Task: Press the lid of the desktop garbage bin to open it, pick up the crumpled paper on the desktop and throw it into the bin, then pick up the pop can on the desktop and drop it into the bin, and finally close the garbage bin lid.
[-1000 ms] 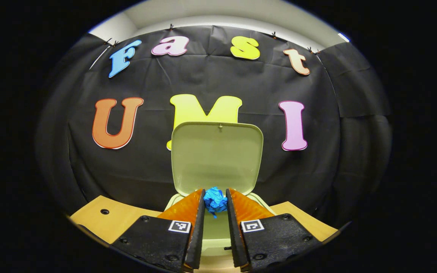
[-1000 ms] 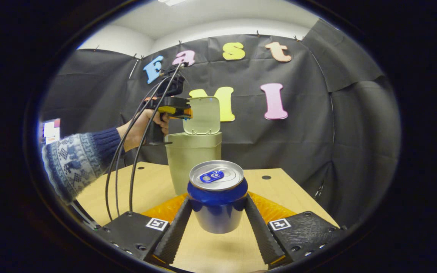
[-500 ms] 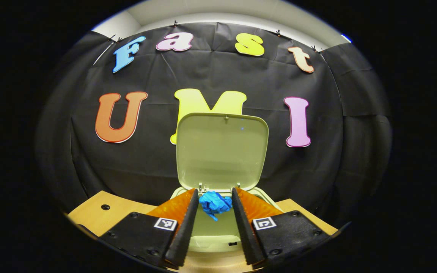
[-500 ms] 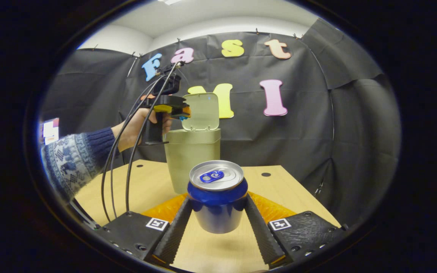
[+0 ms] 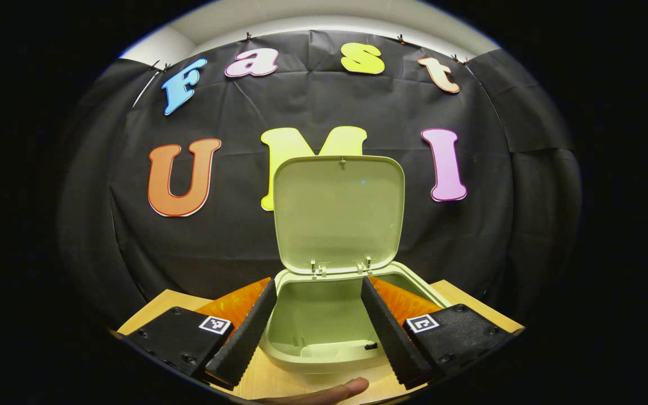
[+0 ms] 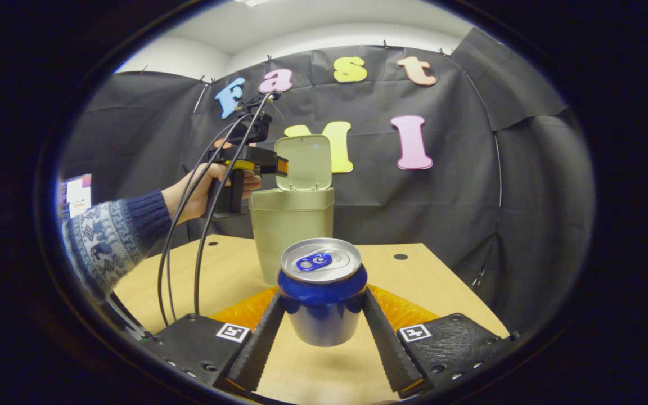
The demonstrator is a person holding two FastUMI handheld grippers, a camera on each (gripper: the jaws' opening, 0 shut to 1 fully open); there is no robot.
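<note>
Since a second ago the blue paper has left the left gripper (image 5: 317, 292), fingers now spread over the open bin (image 5: 324, 315), lid (image 5: 340, 214) upright at 12 o'clock, while the right gripper (image 6: 323, 301) pinches the can (image 6: 323, 292) above the surface (image 6: 414, 275).

A blue-and-grey patterned knit sleeve (image 6: 111, 239) covers the forearm; black cables (image 6: 200, 225) trail from the left gripper (image 6: 256, 160), whose black finger bases carry square markers (image 5: 214, 324).
</note>
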